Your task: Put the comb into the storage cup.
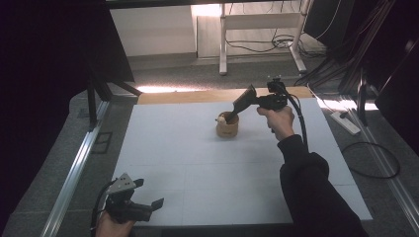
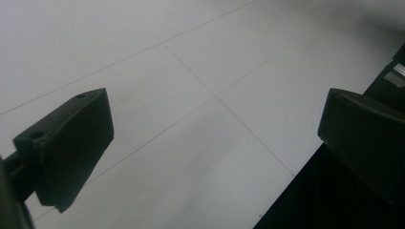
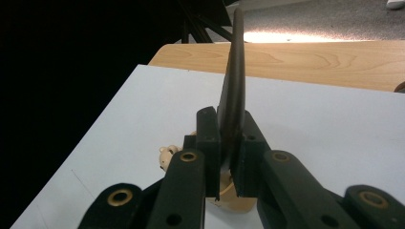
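A small round wooden cup (image 1: 227, 127) stands on the white tabletop (image 1: 197, 168), toward the far side. A dark, flat utensil (image 1: 243, 102) leans out of the cup up to the right. My right gripper (image 1: 255, 101) is shut on its wide upper part. In the right gripper view the utensil (image 3: 236, 62) stands edge-on, clamped by the right gripper (image 3: 228, 138) above the cup (image 3: 234, 202). A pale little object (image 3: 166, 155) pokes out at the cup's left rim. My left gripper (image 1: 148, 193) rests open at the near left corner, the left gripper (image 2: 217, 138) holding nothing over the bare tabletop.
A strip of bare wood (image 1: 197, 95) borders the tabletop's far edge. Beyond it are white desk legs (image 1: 223, 44) and cables on the floor. A power strip (image 1: 346, 122) lies to the right. Dark panels stand at both sides.
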The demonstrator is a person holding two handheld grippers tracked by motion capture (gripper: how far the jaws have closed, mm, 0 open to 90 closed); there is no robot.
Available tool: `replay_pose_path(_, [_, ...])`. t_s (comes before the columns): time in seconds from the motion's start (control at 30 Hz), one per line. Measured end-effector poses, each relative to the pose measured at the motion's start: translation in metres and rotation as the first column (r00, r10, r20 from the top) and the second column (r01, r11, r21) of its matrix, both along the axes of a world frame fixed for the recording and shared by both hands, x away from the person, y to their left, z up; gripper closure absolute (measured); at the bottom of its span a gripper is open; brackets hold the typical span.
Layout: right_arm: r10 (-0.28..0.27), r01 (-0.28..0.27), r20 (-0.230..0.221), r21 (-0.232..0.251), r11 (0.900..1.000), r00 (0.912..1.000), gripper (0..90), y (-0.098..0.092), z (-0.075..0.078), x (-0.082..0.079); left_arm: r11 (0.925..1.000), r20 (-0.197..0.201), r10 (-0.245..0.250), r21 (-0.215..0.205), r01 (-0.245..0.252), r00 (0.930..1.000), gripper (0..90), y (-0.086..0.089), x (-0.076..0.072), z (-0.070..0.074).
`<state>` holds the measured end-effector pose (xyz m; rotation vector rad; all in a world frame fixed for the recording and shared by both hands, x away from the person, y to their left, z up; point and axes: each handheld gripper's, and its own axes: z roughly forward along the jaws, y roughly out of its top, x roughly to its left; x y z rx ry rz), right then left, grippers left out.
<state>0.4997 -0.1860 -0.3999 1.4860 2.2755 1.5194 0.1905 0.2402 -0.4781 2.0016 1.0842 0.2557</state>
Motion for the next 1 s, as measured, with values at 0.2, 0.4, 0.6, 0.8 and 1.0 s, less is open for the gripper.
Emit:
replay_pose_path(0.2, [0.001, -0.001, -0.008, 0.009, 1.0, 1.0, 84.3, 0.0, -0.005, 0.001, 1.0, -0.002, 0.0, 0.002, 0.0, 1.0, 0.0, -0.001, 0.0, 0.0])
replay_pose_path(0.4, [-0.001, 0.001, -0.018, 0.022, 1.0, 0.9998, 84.3, -0.002, -0.008, 0.003, 0.9999, 0.0, 0.008, 0.014, -0.008, 1.0, 0.0, -0.001, 0.0, 0.0])
replay_pose_path(0.6, [-0.004, 0.005, -0.04, 0.034, 0.999, 0.9992, 84.1, -0.007, -0.01, 0.006, 0.9991, -0.001, 0.024, 0.034, -0.024, 0.9997, 0.0, -0.003, 0.0, 0.001])
replay_pose_path(0.8, [-0.013, 0.016, -0.065, 0.049, 0.999, 0.9978, 84.0, -0.013, -0.014, 0.009, 0.9983, -0.007, 0.043, 0.04, -0.043, 0.999, 0.0, -0.001, 0.0, 0.001])
replay_pose_path(1.0, [-0.021, 0.025, -0.075, 0.052, 0.998, 0.9969, 83.5, -0.017, -0.019, 0.01, 0.9985, -0.014, 0.04, 0.037, -0.04, 0.9991, 0.0, -0.001, 0.001, 0.0])
